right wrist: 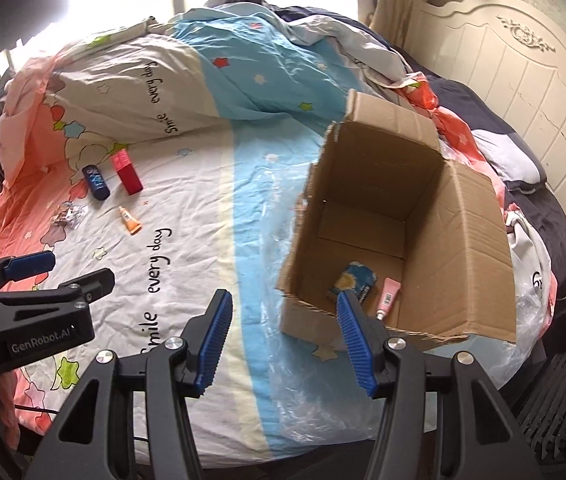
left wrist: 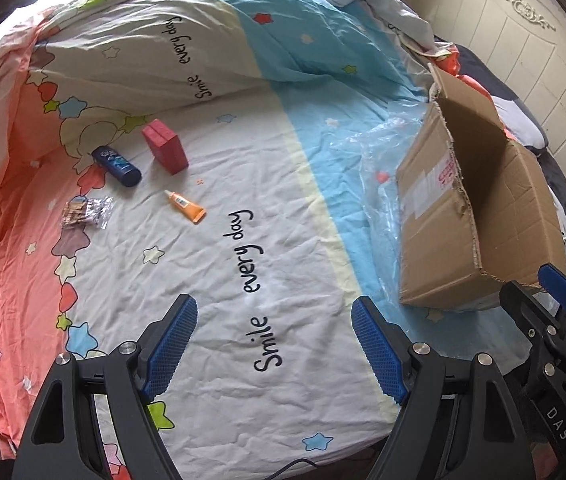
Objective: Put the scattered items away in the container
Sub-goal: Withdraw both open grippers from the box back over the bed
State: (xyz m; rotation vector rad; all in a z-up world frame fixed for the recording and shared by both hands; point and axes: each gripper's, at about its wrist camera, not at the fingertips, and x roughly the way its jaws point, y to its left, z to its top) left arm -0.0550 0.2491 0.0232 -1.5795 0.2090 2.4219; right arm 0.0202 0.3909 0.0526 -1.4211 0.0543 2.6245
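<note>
A: Looking at a bed with a star-print sheet [left wrist: 211, 280] in pink, white and blue, cream headboard [right wrist: 523, 92] behind.

B: Spotting the open brown cardboard box [right wrist: 471, 240] sitting on the blue stripe, on crinkly clear plastic [right wrist: 267, 200].

A: Already holding a small blue packet [right wrist: 357, 280] and a pink tube [right wrist: 387, 294] on its floor.

B: Still lying on the sheet, well apart from the box: a red flat box [left wrist: 165, 146], a dark blue round bottle [left wrist: 117, 167] just beside it, a small orange tube [left wrist: 186, 207], and a shiny clear-wrapped snack packet [left wrist: 87, 212].

A: Checking the left gripper [left wrist: 275, 344]. Spread wide, holding nothing, hovering over the white stripe.

B: Same for the right gripper [right wrist: 283, 336]. Gaping wide, carrying nothing, hanging near the box's front wall.

A: Probably reaching for the orange tube next, being nearest to the left gripper.

B: Coming down straight over it, lining the blue pads across its thin sides, not along its length.

A: Pinching gently, avoiding grabbing the sheet too.

B: Lifting high over the torn box edge before letting go.
</note>
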